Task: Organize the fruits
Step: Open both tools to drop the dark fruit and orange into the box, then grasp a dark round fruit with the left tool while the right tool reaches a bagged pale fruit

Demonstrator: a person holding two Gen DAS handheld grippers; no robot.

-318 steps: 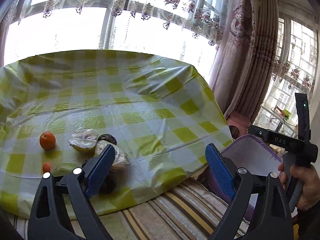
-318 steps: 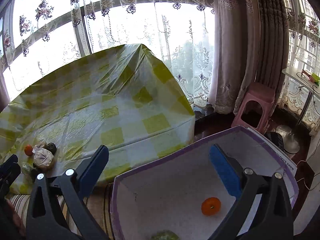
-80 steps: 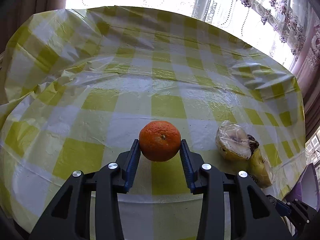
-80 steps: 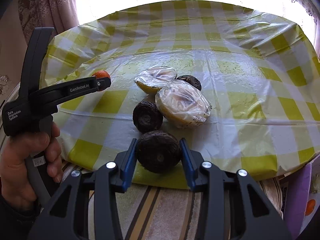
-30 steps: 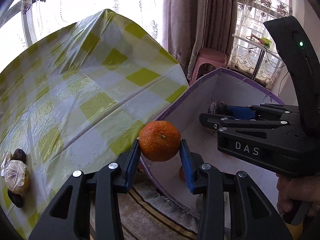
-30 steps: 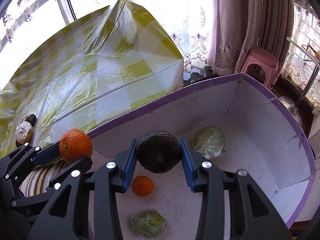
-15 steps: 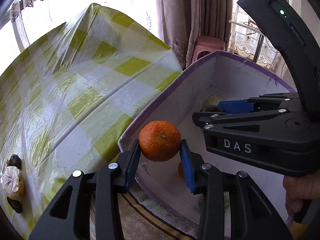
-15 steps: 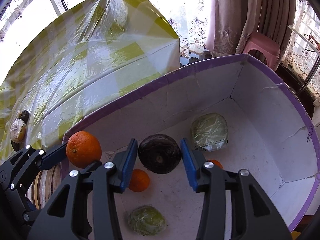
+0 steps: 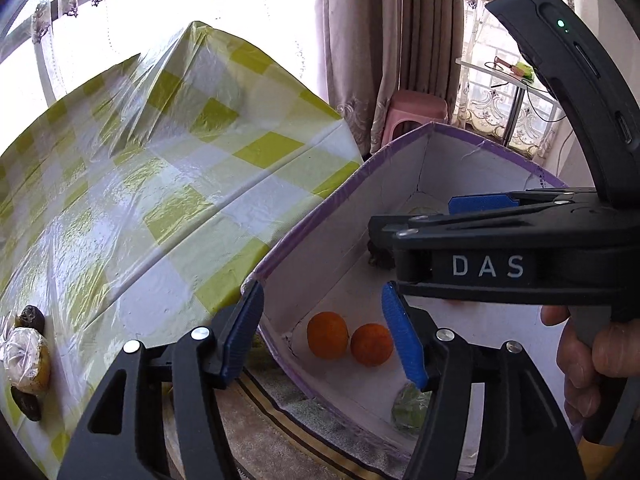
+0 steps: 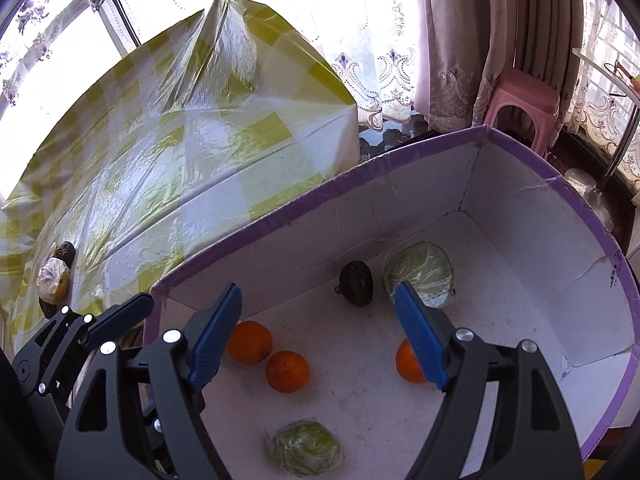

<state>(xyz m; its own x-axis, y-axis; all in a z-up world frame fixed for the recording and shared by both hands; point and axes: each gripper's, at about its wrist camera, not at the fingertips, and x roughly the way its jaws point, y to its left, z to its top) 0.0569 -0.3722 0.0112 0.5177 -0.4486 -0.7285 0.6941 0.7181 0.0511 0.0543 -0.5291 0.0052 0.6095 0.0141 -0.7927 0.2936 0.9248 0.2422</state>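
Drop done | my left gripper (image 9: pixel 322 330) and right gripper (image 10: pixel 318 336) had just opened, both empty above the purple-rimmed box (image 10: pixel 440 148) | orange (image 9: pixel 327 335) and dark fruit (image 10: pixel 356 283) lay inside | wrapped fruit (image 9: pixel 26 354) remained far left on table, nearer my left.

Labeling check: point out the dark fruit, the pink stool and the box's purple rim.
dark fruit (image 10: pixel 356 289), right wrist view, middle of its body.
pink stool (image 10: pixel 524 94), right wrist view, seat top.
purple rim (image 10: pixel 332 190), right wrist view, far edge.
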